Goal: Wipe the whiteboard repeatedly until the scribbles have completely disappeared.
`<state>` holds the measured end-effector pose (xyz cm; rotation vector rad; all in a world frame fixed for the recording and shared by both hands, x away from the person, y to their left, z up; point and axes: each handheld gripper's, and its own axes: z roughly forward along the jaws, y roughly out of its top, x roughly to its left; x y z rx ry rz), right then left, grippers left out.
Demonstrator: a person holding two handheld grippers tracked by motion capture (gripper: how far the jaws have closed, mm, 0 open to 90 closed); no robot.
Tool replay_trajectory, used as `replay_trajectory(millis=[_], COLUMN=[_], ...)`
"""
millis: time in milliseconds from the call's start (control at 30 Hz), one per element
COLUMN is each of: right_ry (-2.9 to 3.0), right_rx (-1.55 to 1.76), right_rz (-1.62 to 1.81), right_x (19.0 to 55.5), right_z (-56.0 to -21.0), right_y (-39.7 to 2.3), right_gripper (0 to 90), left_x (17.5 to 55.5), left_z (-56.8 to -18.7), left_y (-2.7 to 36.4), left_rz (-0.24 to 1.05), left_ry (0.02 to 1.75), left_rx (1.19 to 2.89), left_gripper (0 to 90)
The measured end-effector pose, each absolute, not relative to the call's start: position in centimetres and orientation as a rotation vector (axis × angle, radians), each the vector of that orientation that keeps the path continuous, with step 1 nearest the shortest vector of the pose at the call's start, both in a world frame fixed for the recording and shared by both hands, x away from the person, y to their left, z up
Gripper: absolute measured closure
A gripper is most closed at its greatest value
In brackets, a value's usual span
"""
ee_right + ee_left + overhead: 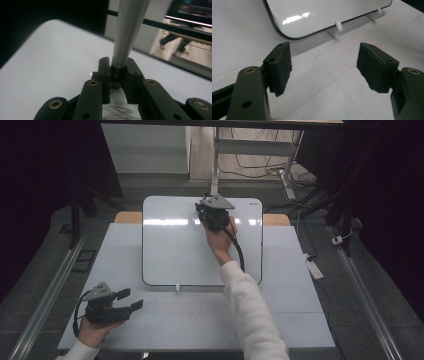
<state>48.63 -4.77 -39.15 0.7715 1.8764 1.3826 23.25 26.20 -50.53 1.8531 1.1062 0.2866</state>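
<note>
Right tongs [214, 213] are pinched together on what looks like a thin white grey-smudged wipe [117, 106]; could be a cloth or a tissue, honestly can't tell; you see a strip of it between the black jaws in the right gripper view [117, 63]. That gripper sits at the far edge of the glossy white rounded-corner whiteboard [170, 250], near its top middle, tips pointing away from the person. Left tongs [131, 299] are spread wide with nothing between them [324, 52]; they hang low over the near left corner of the pale white tabletop [300, 320], well apart from the board, just idling.

Moving outward: the board lies flat in the middle of the table with small white plastic clips [338, 25] on its near edge; behind it a bare silver metal pole [127, 30] rises from the floor; that's background, not something being held.

My read: this is the wiping step, at the far end of a stroke; the board looks pretty clean from above, so probably late in the job. Next move would call for keeping the squeeze on the wipe, pressing it flat and dragging back toward the near edge; the free left gripper could brace the board so it doesn't skate.
</note>
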Motion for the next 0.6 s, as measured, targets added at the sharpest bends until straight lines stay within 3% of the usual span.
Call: replay_trajectory(millis=[133, 267, 500, 600], right_ry=[1.880, 1.965, 1.873, 1.917], right_rx=[0.772, 0.669, 0.788, 0.744], right_rz=[1.384, 1.389, 1.372, 1.380], right_x=[48.5, 47.6, 48.3, 47.8], right_z=[-39.1, -40.2, -39.3, -39.8], right_y=[-5.0, -2.6, -5.3, -4.4], right_gripper=[77.5, 77.5, 77.5, 77.5], left_x=[23.4, 23.3, 23.3, 23.4], left_z=[-50.6, -50.5, -50.5, -50.5], left_y=[26.1, 25.9, 26.2, 26.1], left_rz=[0.284, 0.287, 0.286, 0.286], left_ry=[1.103, 1.101, 1.102, 1.100], left_rx=[1.858, 1.861, 1.852, 1.855], left_gripper=[28.9, 28.9, 28.9, 28.9])
